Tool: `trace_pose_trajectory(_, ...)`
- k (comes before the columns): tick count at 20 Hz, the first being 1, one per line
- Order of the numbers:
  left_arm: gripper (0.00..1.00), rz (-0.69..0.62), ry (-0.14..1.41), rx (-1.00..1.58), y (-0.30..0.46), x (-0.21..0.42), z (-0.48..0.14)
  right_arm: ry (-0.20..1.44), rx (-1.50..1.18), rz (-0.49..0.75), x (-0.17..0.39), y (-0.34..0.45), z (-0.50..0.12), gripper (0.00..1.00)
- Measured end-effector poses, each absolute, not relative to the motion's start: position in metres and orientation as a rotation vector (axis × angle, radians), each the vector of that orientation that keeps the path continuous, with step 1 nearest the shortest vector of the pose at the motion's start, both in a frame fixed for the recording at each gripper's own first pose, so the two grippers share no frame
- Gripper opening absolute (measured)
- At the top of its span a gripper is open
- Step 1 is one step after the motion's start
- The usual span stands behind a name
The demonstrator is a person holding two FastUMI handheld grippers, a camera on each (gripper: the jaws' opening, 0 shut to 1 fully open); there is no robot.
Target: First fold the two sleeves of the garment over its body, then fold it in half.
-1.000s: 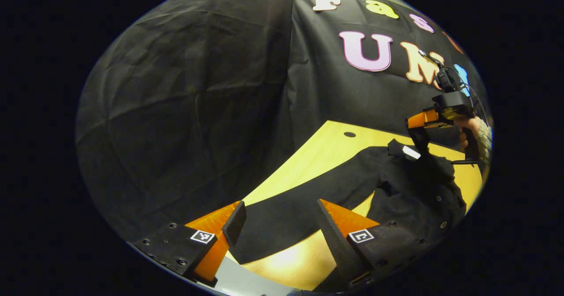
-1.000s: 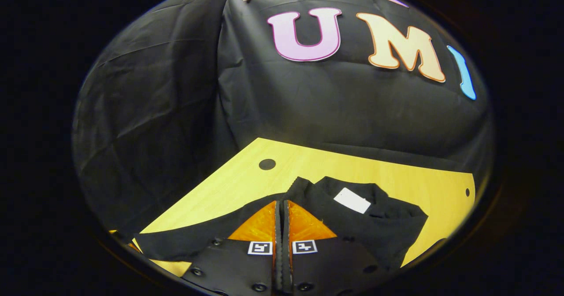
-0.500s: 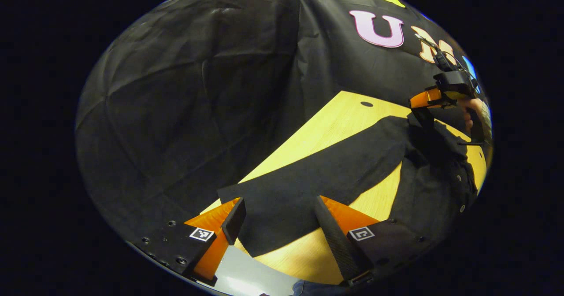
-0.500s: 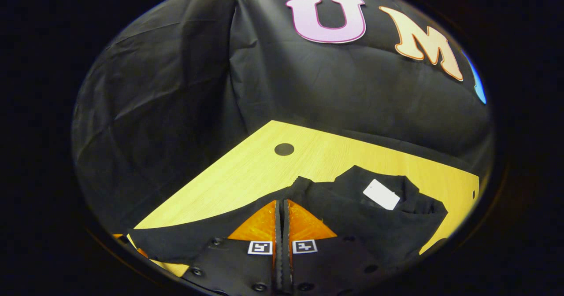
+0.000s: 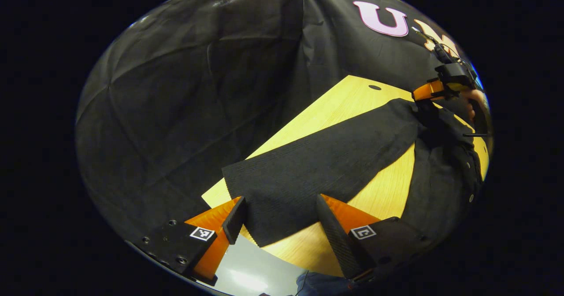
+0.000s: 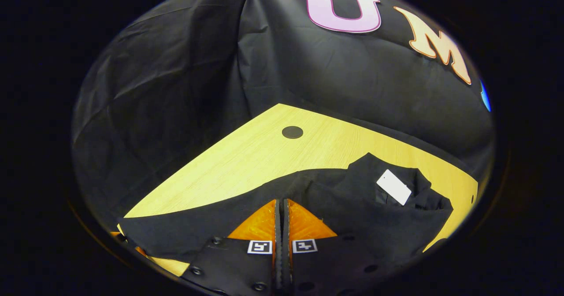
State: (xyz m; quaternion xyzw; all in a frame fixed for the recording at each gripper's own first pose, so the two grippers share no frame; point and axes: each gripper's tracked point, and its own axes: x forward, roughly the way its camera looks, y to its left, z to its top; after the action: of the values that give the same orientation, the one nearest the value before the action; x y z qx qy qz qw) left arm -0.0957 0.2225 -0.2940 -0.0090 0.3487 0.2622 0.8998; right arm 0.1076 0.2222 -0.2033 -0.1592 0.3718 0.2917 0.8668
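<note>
A black garment [image 5: 440, 172] with buttons lies on a light wooden table [image 5: 335, 102]. Its long sleeve [image 5: 317, 164] stretches flat from the shoulder toward my left gripper [image 5: 280, 216]. That gripper is open, and the sleeve's cuff end lies between and below its fingers. At the shoulder, a hand [image 5: 475, 97] holds my right gripper [image 5: 425, 104]. In the right gripper view, my right gripper [image 6: 282, 204] is shut with black fabric bunched at its tips. The garment [image 6: 352, 199] spreads ahead of it, a white tag [image 6: 393, 186] showing inside the collar.
The table [image 6: 246, 155] has a dark round hole [image 6: 291, 132] near its far corner, also seen from the left gripper [image 5: 374, 87]. The black cloth wall [image 5: 198, 89] hangs close behind the table's far edges. Grey floor [image 5: 251, 278] shows below the table's near edge.
The right gripper has pulled the garment's shoulder away across the table. The sleeve has straightened and lies flat. The left gripper stays open over the cuff end.
</note>
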Motion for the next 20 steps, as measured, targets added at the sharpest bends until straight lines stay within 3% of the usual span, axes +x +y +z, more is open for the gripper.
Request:
trace_pose_trajectory(2, 0.96, 0.541, 0.724, -0.021, 0.221, -0.096, -0.293, 0.824, -0.313, 0.631, 0.103, 0.220, -0.213, 0.06)
trace_pose_trajectory(3, 0.96, 0.538, 0.725, -0.022, 0.220, -0.095, -0.291, 0.844, -0.306, 0.630, 0.103, 0.218, -0.218, 0.15)
trace_pose_trajectory(7, 0.96, 0.519, 0.723, -0.017, 0.217, -0.094, -0.287, 0.857, -0.306, 0.621, 0.103, 0.210, -0.228, 0.80)
trace_pose_trajectory(9, 0.96, 0.514, 0.730, -0.020, 0.218, -0.097, -0.289, 0.862, -0.290, 0.616, 0.093, 0.210, -0.220, 0.92)
trace_pose_trajectory(15, 0.91, 0.499, 0.734, -0.043, 0.218, -0.100, -0.301, 0.798, -0.258, 0.610, 0.081, 0.185, -0.179, 0.93)
trace_pose_trajectory(16, 0.80, 0.496, 0.739, -0.040, 0.216, -0.098, -0.301, 0.786, -0.255, 0.596, 0.079, 0.178, -0.173, 0.93)
trace_pose_trajectory(20, 0.57, 0.491, 0.752, -0.056, 0.207, -0.093, -0.301, 0.778, -0.218, 0.550, 0.070, 0.140, -0.160, 0.92)
